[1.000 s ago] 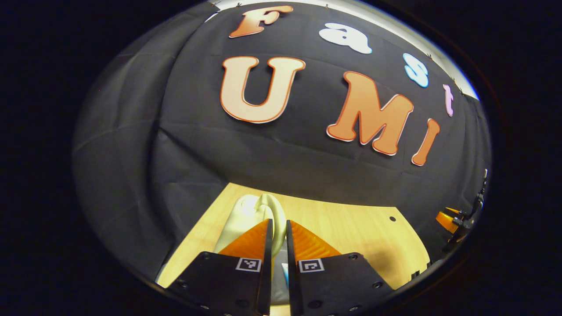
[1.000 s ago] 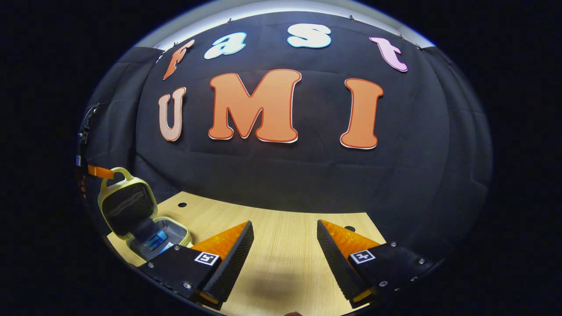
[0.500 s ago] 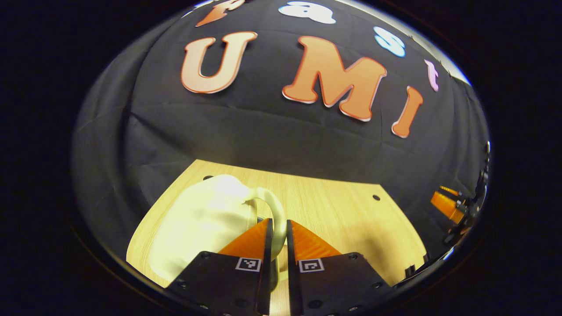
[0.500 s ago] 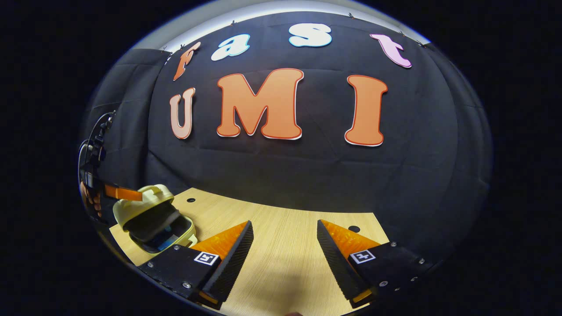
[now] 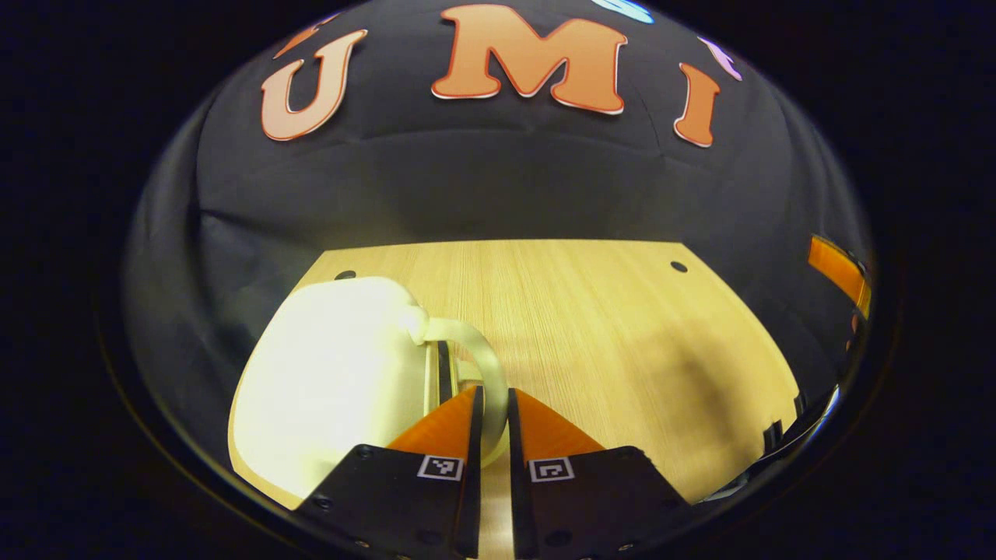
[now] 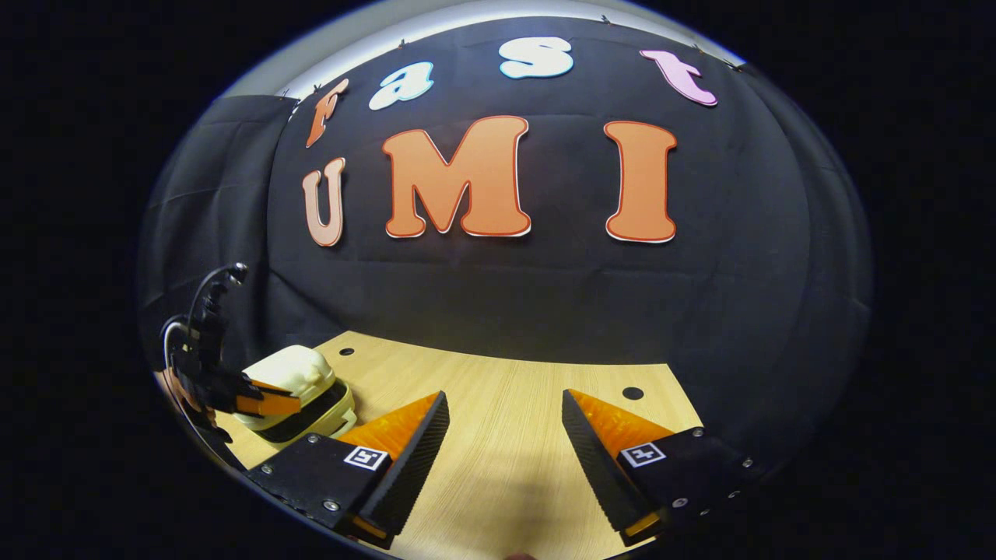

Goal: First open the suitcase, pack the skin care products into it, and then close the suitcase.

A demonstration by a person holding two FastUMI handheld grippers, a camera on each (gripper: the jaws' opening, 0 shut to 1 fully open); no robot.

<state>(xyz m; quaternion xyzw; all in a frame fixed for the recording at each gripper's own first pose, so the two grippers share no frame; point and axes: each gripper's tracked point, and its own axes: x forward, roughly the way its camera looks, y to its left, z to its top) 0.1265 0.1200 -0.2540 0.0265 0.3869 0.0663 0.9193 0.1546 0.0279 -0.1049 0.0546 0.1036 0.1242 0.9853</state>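
- The left gripper (image 5: 492,404) is pinching the pale handle (image 5: 484,365) of the cream suitcase (image 5: 334,373).
- The suitcase is sitting at the table's (image 5: 607,327) left edge, lid almost down, no readable label showing.
- The right gripper (image 6: 504,424) is hovering spread over bare table.

The scene is lit from above, with the wooden table (image 5: 591,311) rendered bright and warm while the cloth wall (image 6: 498,303) stays dim. In the left gripper view the pale suitcase (image 5: 334,373) is blown out by glare, so that its surface detail is lost. Soft, diffuse shadows are cast on the table towards its right side in that view and between the fingers in the right gripper view. Straight edges are bent strongly by the fisheye lens, and sharpness is lost towards the rim.
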